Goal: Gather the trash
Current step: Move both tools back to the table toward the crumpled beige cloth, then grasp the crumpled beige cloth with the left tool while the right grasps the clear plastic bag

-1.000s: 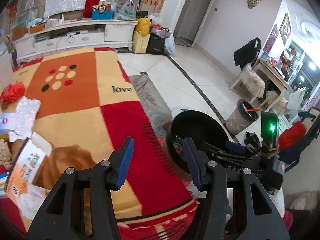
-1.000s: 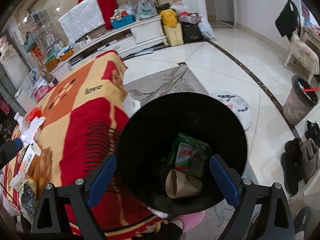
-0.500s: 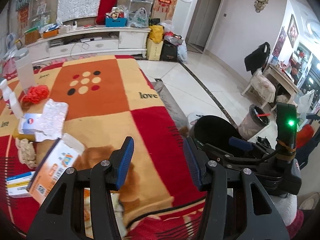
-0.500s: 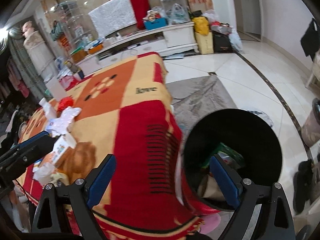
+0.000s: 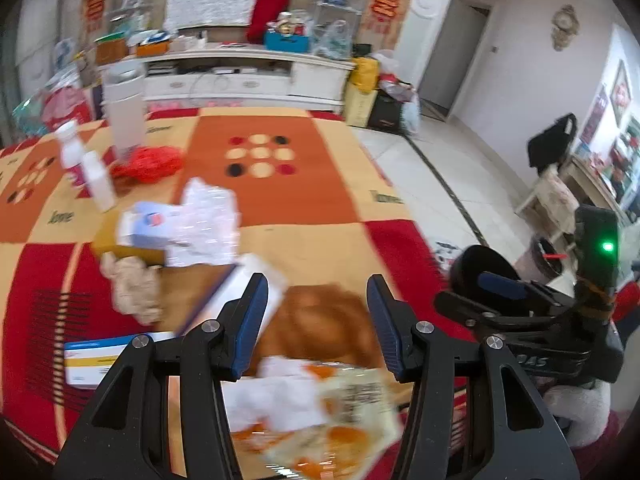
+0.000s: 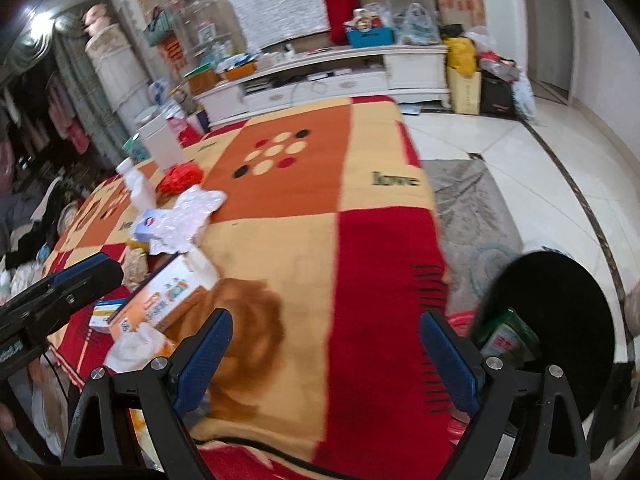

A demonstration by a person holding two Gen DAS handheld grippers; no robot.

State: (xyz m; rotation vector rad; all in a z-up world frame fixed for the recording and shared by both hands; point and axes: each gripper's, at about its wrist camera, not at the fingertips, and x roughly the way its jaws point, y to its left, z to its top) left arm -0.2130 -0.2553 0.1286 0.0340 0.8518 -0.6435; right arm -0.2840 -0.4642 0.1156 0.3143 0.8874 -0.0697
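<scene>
Trash lies scattered over the left half of the red, orange and cream checked blanket [image 6: 304, 216] that covers the table, and both tools hang above it with nothing between their jaws. In the left wrist view the left gripper [image 5: 316, 312] stands partly open over a crinkled clear-and-orange snack wrapper [image 5: 320, 412] at the bottom centre of the frame, which looks like its likeliest target since the jaws point down at it. Just above and left of the blue pads lies an orange and white cardboard box [image 6: 160, 304], with a crumpled beige paper wad [image 5: 134, 288] and a flat blue, white and yellow carton [image 5: 100, 360] further left. Higher up, a crushed clear plastic bottle with a blue label [image 6: 176, 220] sprawls beside a red mesh ball [image 5: 148, 164] and two upright white bottles [image 5: 92, 172].

The right gripper [image 6: 324, 356] is spread wide over bare blanket, empty. At the lower right of its view the round black waste bin [image 6: 560, 320] stands on the floor against the table edge, already holding a green packet [image 6: 508, 336], placed close so that each piece needs only a short carry.
</scene>
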